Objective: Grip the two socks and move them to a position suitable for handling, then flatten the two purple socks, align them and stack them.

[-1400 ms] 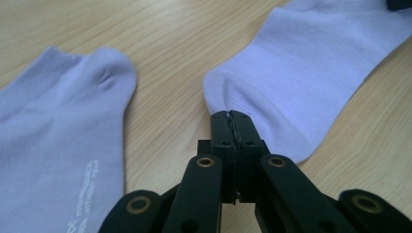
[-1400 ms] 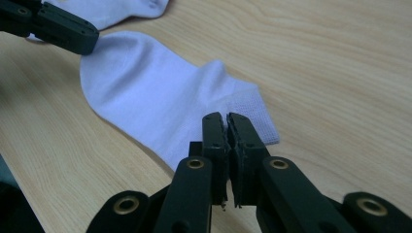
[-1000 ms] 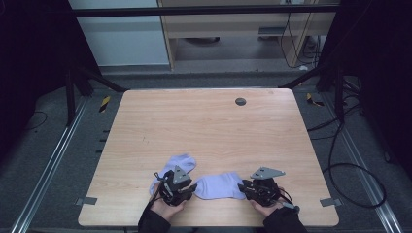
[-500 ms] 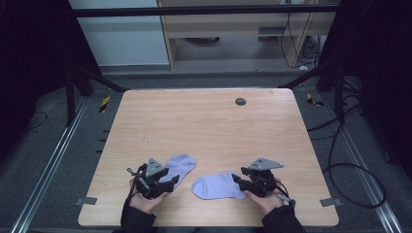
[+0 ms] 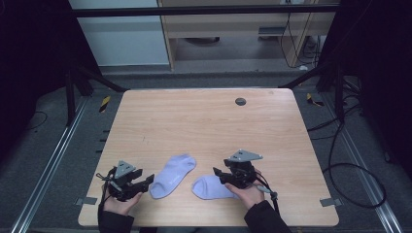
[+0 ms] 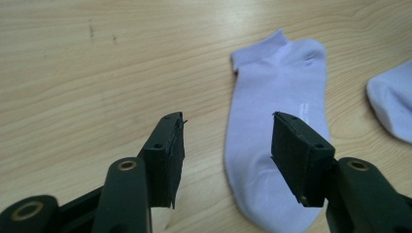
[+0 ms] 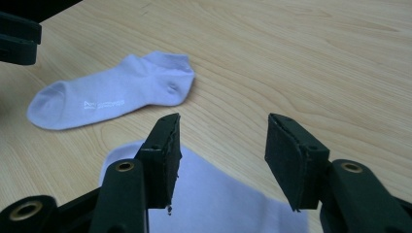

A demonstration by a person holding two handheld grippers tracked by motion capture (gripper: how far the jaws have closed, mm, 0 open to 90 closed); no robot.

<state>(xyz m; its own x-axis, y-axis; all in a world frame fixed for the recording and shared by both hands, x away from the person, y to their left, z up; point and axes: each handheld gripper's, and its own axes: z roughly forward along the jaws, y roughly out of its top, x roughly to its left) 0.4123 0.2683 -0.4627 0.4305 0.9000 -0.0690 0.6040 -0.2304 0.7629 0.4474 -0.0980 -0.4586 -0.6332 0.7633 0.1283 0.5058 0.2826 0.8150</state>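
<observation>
Both tongs, left gripper (image 5: 145, 182) and right gripper (image 5: 219, 173), have just been opening and grasp nothing. Left sock (image 5: 173, 175) and right sock (image 5: 210, 187) lie flat, apart, on the table (image 5: 204, 126).

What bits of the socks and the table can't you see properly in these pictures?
- Right sock: in the high view the right gripper and hand cover its cuff end; in the right gripper view the bottom edge cuts it off.
- Left sock: its printed lettering is too small to read in the left gripper view.
- Dark round spot on the table: too small in the high view to tell what it is.
</observation>
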